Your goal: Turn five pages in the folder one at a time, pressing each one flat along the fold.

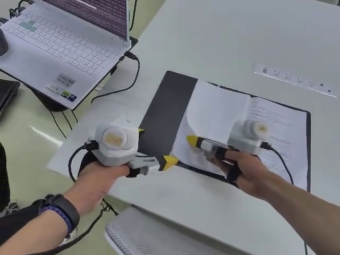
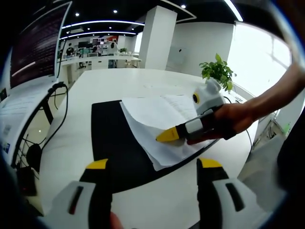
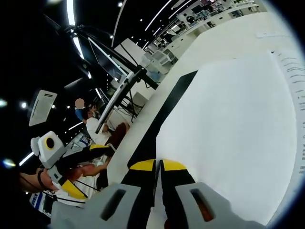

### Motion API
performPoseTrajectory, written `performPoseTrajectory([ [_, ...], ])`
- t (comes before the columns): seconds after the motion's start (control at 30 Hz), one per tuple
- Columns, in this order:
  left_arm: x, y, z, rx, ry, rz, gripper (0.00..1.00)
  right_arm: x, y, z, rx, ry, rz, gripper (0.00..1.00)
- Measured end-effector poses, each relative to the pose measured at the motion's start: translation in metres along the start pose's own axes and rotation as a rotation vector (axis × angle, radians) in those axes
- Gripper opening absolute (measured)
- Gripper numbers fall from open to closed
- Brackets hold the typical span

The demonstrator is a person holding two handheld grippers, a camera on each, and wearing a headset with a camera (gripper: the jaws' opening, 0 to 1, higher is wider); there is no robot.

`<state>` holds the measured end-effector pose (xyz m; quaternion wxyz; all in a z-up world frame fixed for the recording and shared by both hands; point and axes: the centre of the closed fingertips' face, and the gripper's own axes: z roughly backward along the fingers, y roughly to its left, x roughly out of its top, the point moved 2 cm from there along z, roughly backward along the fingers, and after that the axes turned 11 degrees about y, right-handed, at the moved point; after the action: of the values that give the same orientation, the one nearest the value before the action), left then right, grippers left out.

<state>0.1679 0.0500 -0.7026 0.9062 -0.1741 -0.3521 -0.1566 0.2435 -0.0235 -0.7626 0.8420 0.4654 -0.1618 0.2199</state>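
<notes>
Folder (image 1: 164,114): open on the bench. Page (image 1: 215,114): thin, limp, likely tear-prone; best taken at its free edge, where my right gripper (image 1: 192,141) has jaws clenched, above the Folder cover. Left gripper (image 2: 153,164): jaws released, beside Folder.

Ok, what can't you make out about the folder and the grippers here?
- Print on the right page: too small in the head view, cut off in the right gripper view.
- Whether the right gripper pinches a sheet or only presses: its shut tips cover the spot.
- Near edge of the folder: hidden by the hand, head view.
- Screen of the laptop: cut off at the top, head view.
</notes>
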Motion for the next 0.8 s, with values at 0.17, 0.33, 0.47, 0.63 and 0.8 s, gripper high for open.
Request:
performPoseTrajectory([
  [0.17, -0.003, 0.000, 0.001, 0.006, 0.002, -0.002, 0.73, -0.011, -0.004, -0.006, -0.023, 0.048, -0.016, 0.14],
  [0.33, -0.007, 0.000, 0.002, 0.007, 0.008, -0.001, 0.73, -0.012, 0.001, -0.007, -0.018, 0.035, 0.011, 0.19],
  [0.47, -0.008, -0.001, 0.002, 0.004, 0.019, -0.014, 0.73, -0.012, 0.004, -0.007, -0.001, 0.030, 0.000, 0.24],
  [0.63, -0.006, -0.002, 0.002, 0.003, 0.020, -0.021, 0.73, -0.011, 0.009, -0.007, 0.011, 0.029, -0.001, 0.30],
  [0.8, -0.006, -0.007, 0.002, -0.003, 0.031, -0.045, 0.72, -0.011, 0.017, -0.003, 0.042, 0.029, -0.014, 0.40],
])
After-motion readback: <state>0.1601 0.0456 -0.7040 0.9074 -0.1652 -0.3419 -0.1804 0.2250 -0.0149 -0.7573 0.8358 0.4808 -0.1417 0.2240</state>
